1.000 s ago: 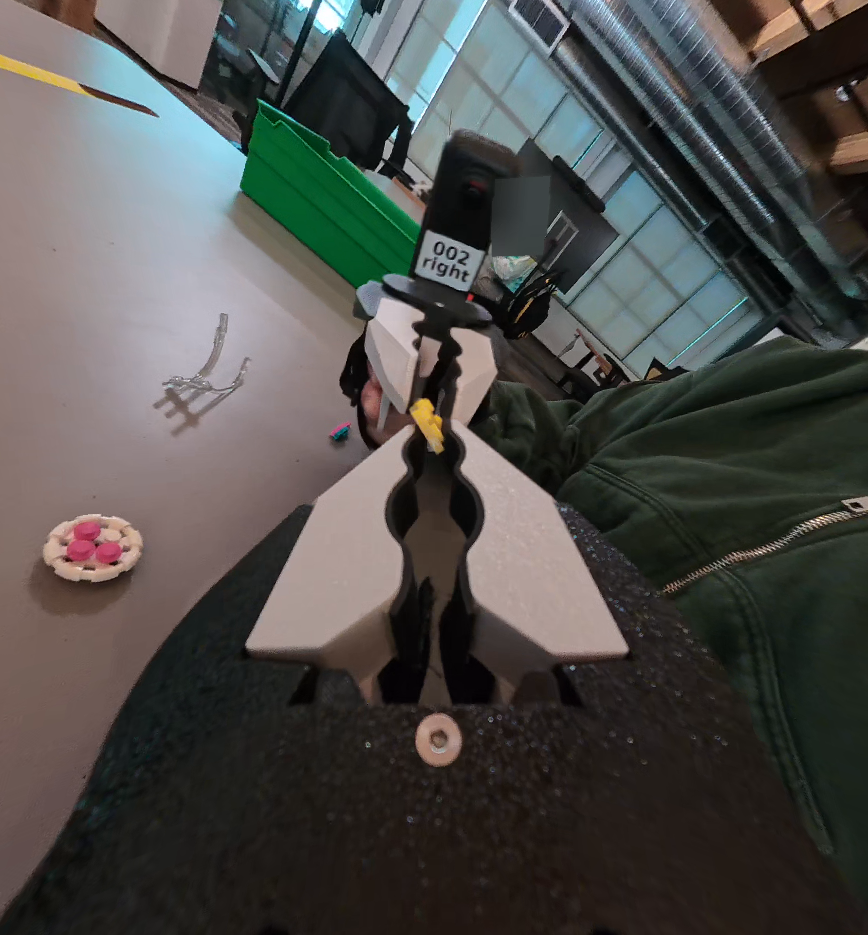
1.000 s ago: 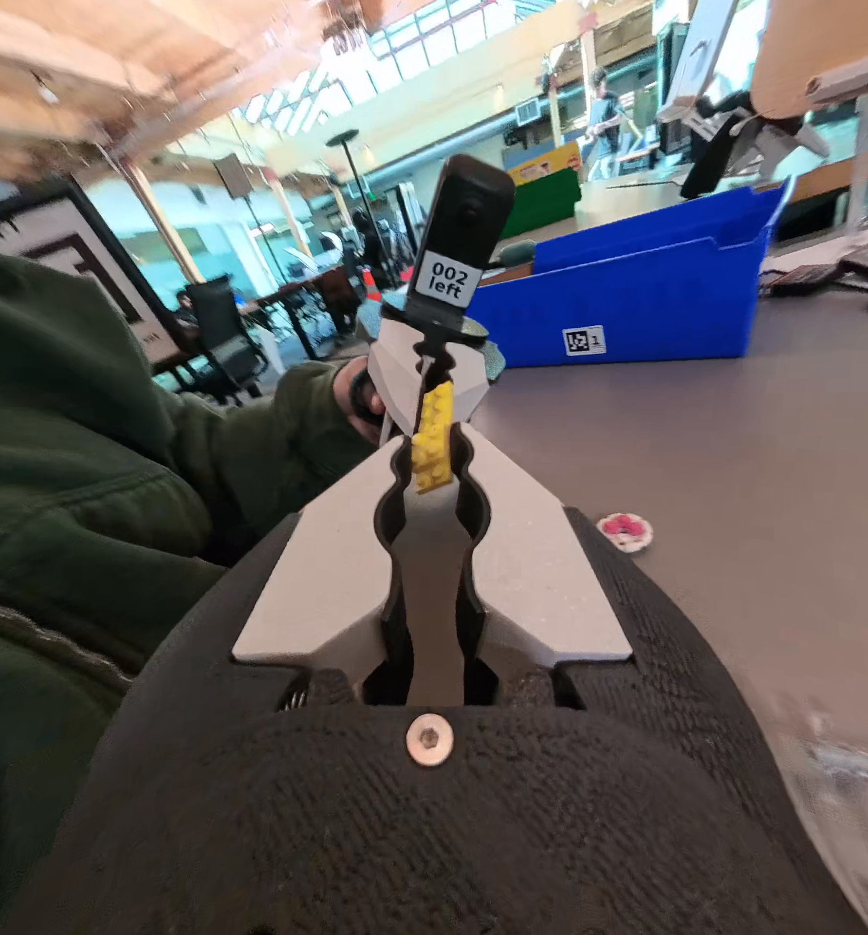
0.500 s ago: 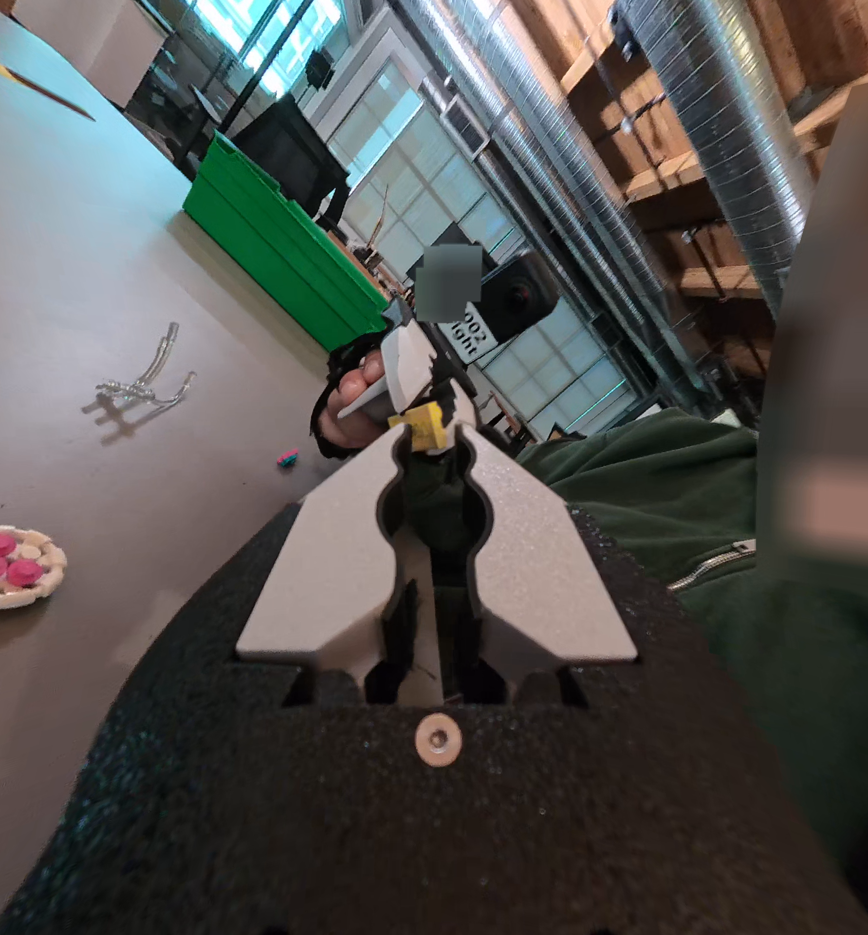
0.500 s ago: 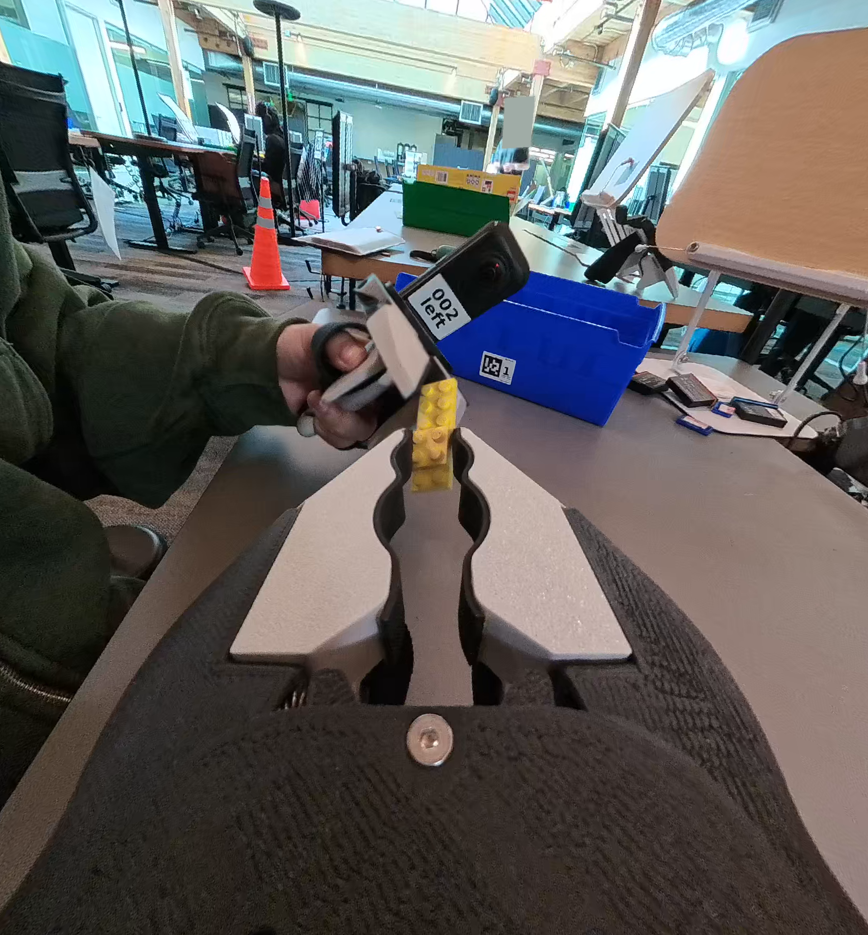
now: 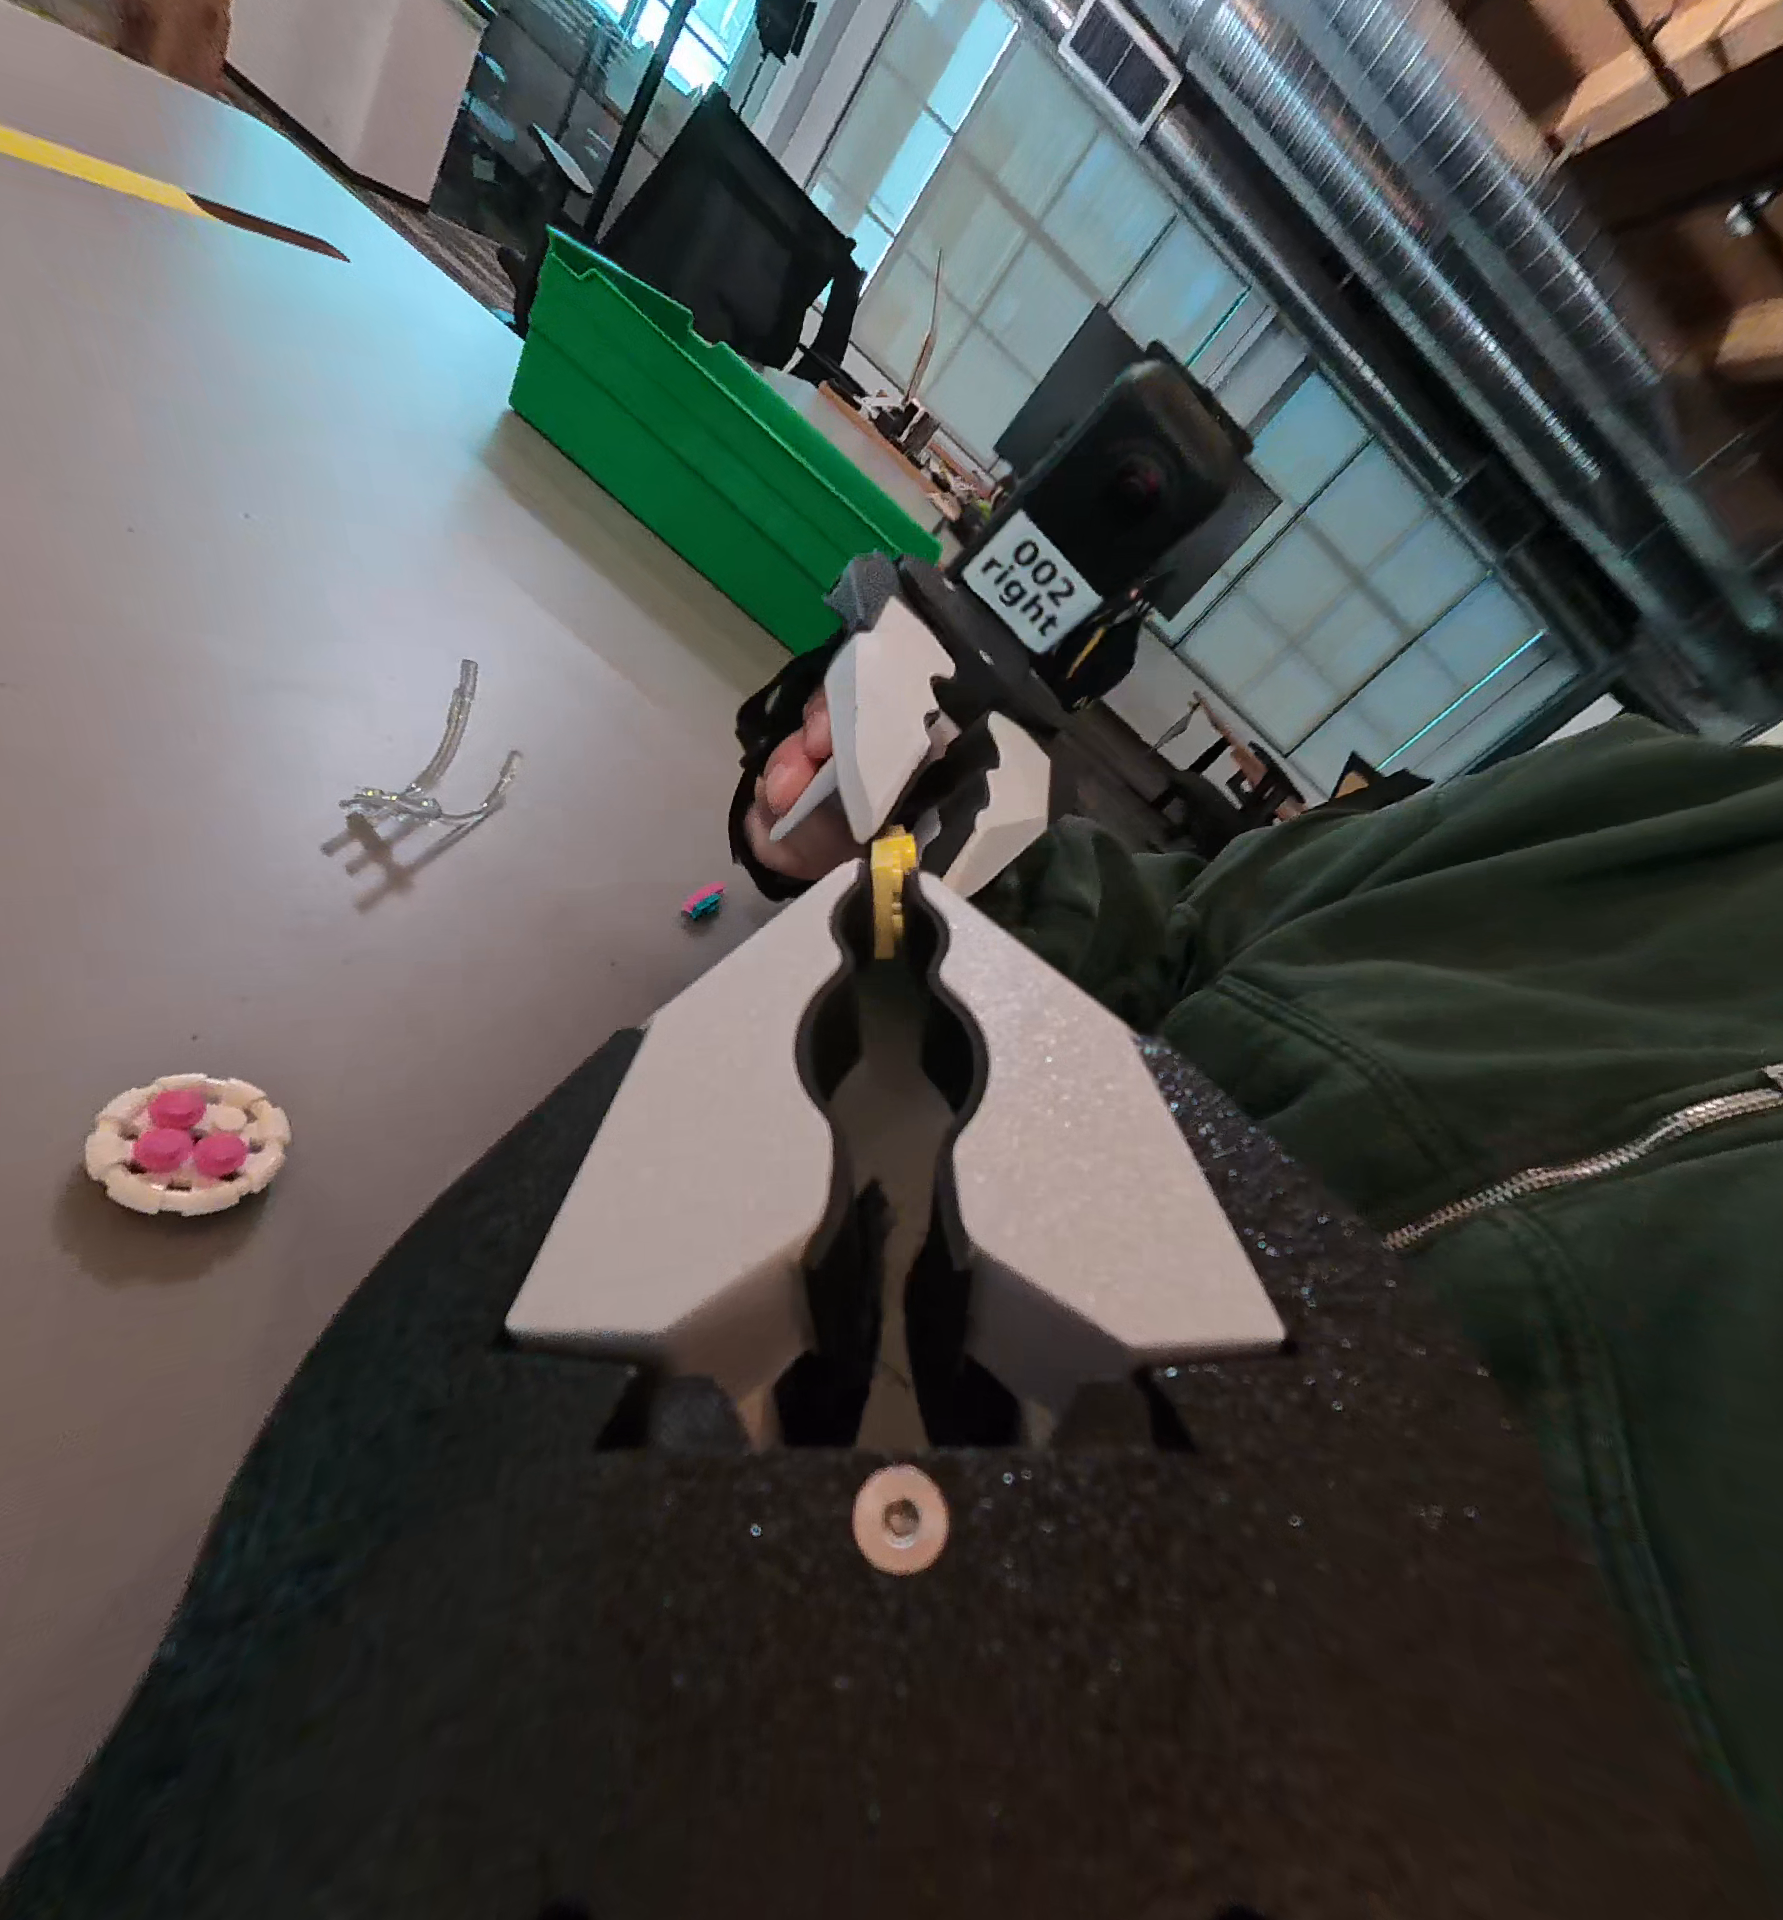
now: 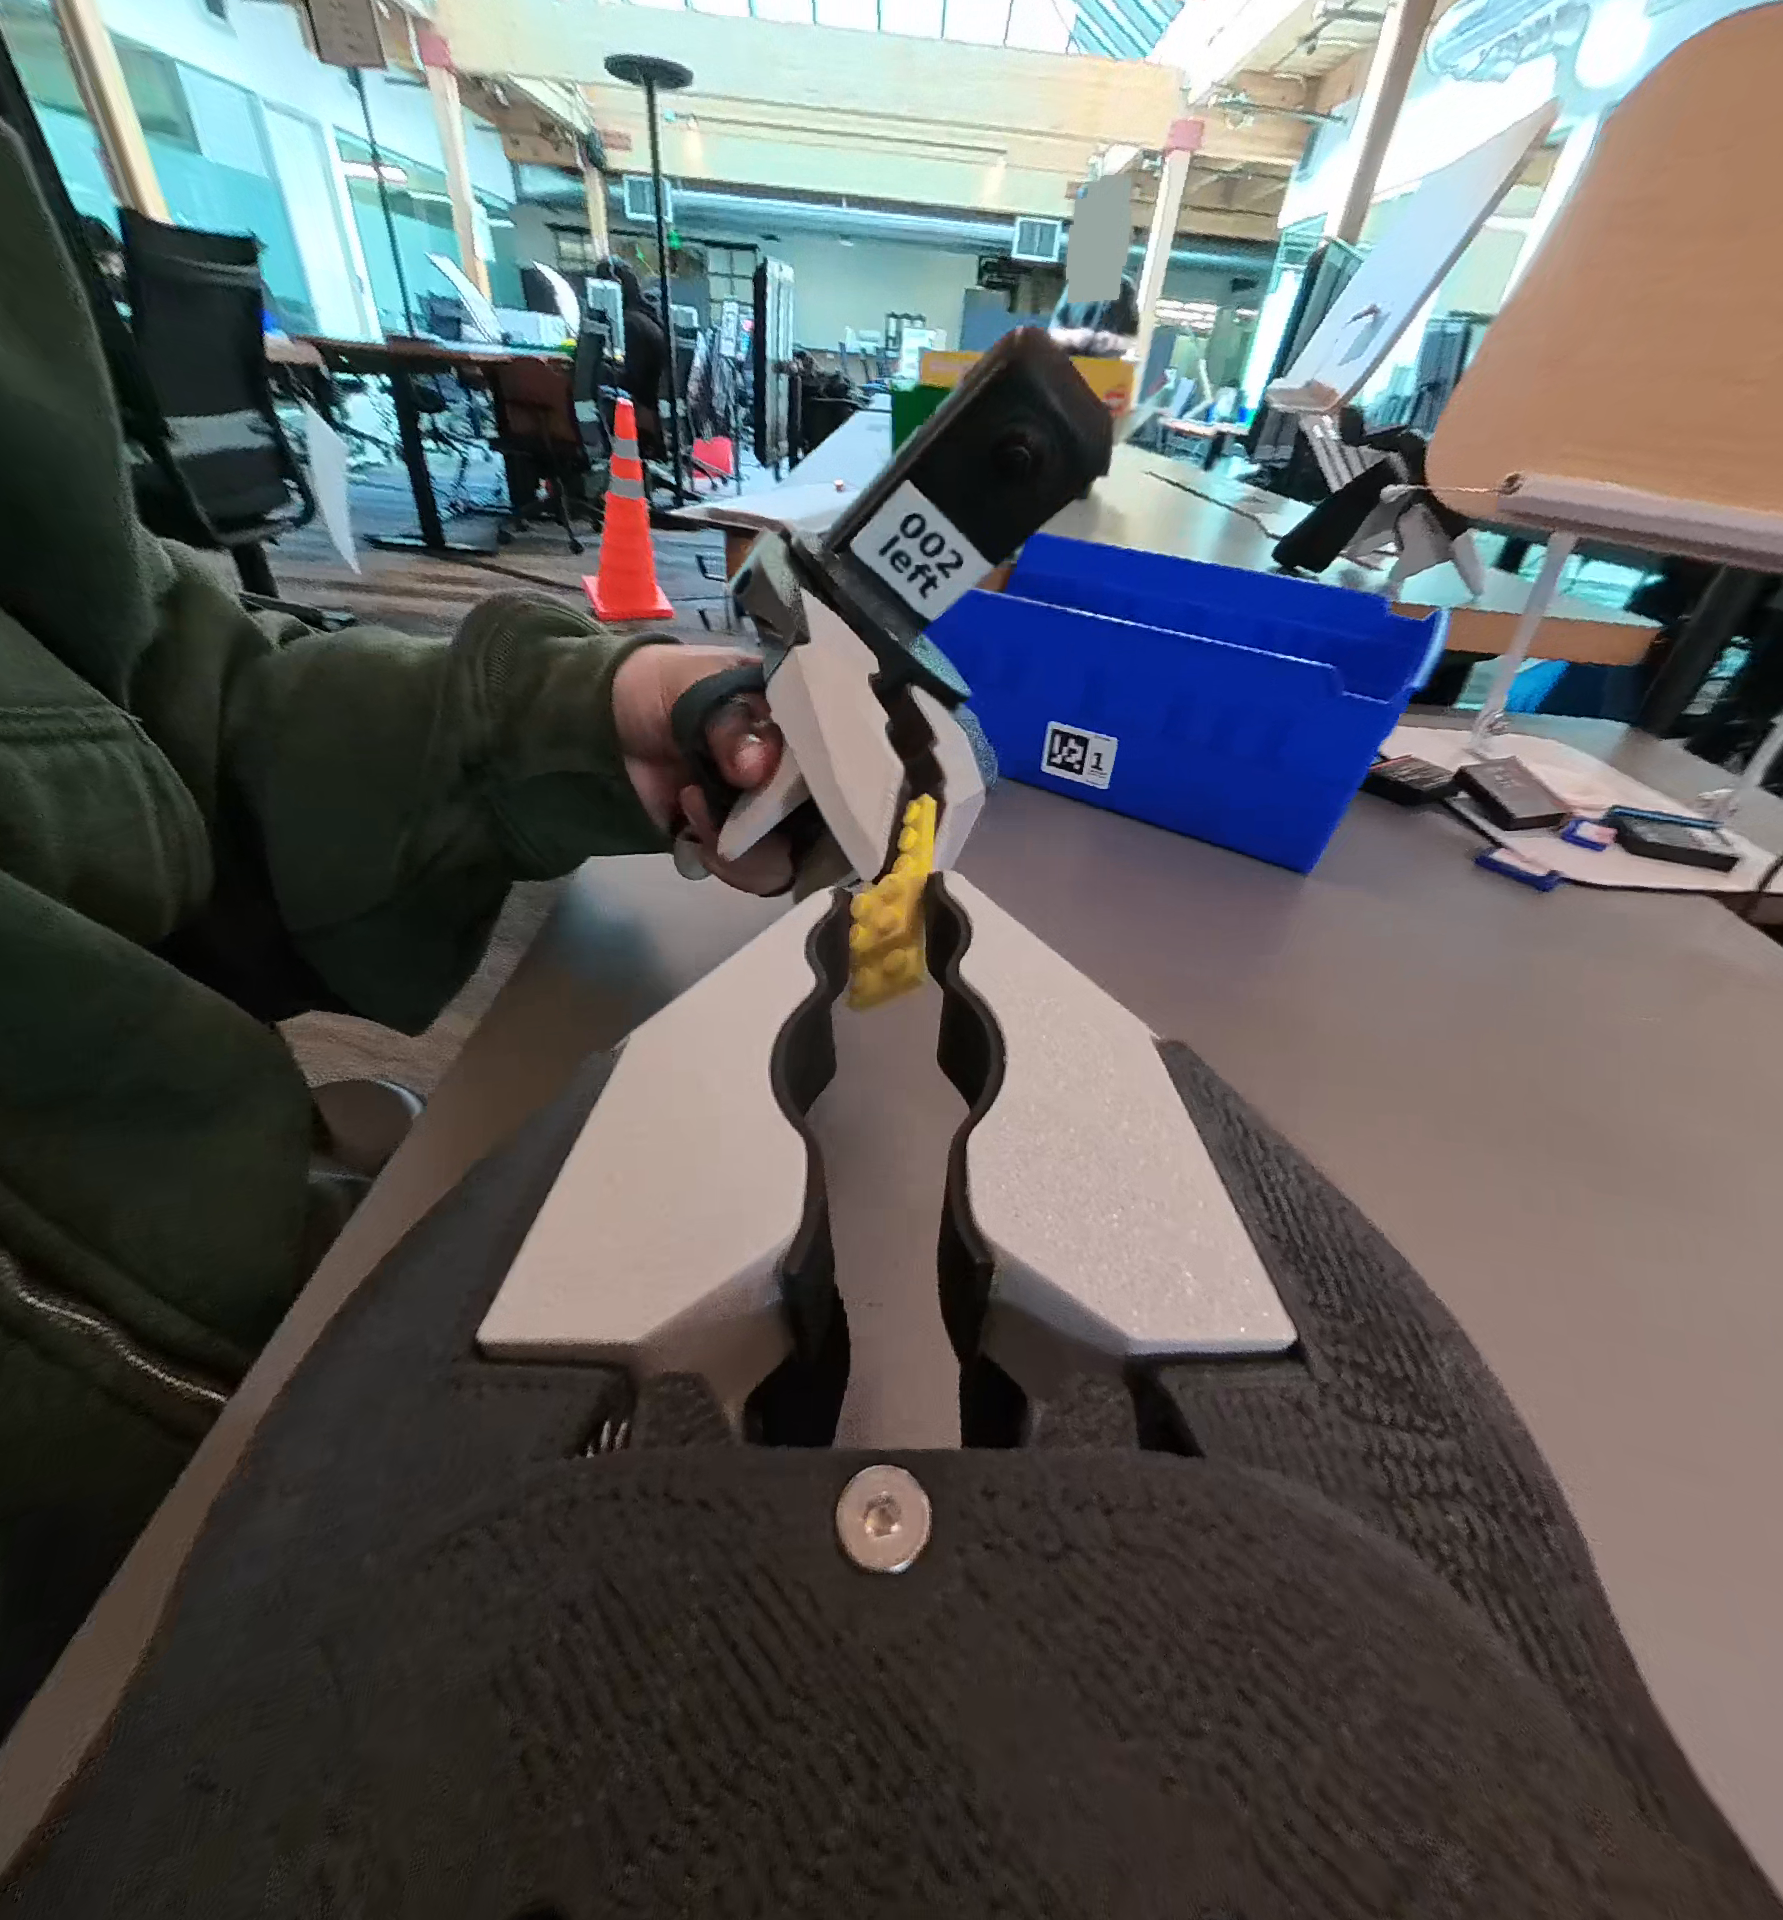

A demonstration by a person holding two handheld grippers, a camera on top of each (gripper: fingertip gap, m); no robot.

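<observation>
The small pink and teal piece (image 5: 703, 900) on the table (image 5: 191, 623) is too small to identify. A grey mosaic patch (image 6: 1100, 234) covers something far off.

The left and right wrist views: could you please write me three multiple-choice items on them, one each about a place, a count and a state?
1. Where does the round white disc lie?
A. On the grey table
B. In a green bin
C. Between two claw fingers

2. How many pink studs sit on it?
A. One
B. Five
C. Three

3. The right claw is:
A. Wide open
B. Shut on the yellow brick stack
C. Lying on the table

Key: 1 A, it rests flat on the tabletop; 2 C, three studs cluster at its middle; 3 B, its tips pinch the stack's lower end.
</observation>
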